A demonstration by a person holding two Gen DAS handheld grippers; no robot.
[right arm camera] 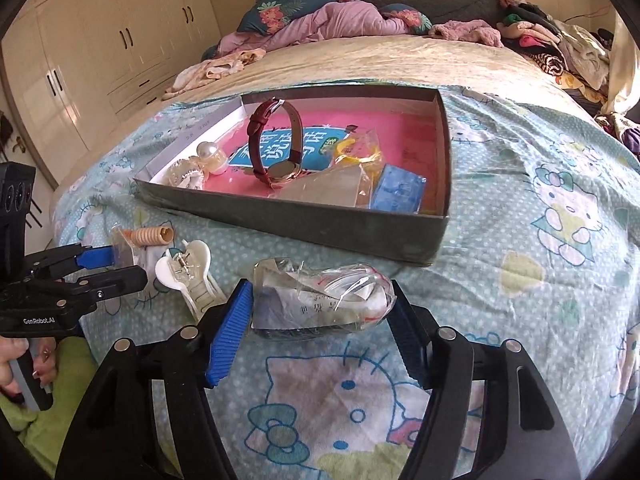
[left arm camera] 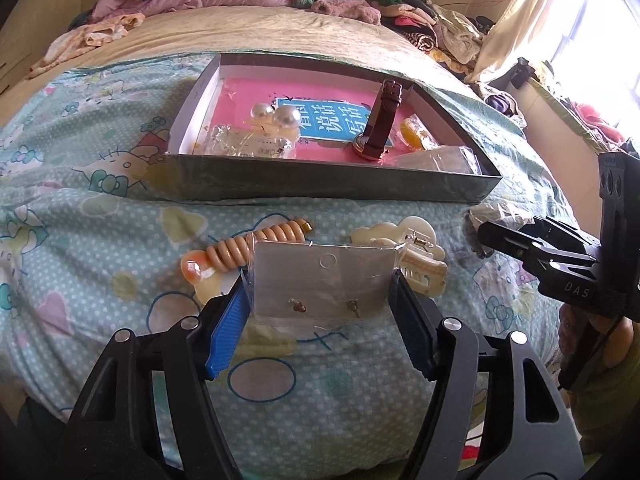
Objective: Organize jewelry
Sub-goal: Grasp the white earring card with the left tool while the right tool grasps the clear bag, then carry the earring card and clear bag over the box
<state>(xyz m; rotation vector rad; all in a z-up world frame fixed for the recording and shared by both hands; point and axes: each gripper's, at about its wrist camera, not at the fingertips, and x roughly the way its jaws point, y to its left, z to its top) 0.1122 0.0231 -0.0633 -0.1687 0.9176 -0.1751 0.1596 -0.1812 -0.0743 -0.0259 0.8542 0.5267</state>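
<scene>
Pinched by its side edges in the left gripper (left arm camera: 320, 300) above the bedspread (left arm camera: 120, 220), light, bendy earring card (left arm camera: 322, 280); squeezed across its middle in the right gripper (right arm camera: 320, 312), soft, slippery, crinkly plastic packet (right arm camera: 320, 296), both short of the box (right arm camera: 300, 224).

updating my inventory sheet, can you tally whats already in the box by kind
watch: 1, dark red strap
pearl pieces: 2
clear plastic packets: 2, one beside the pearls
yellow item in plastic: 1
blue packet: 1
total: 7 in the box, over a pink printed sheet
</scene>
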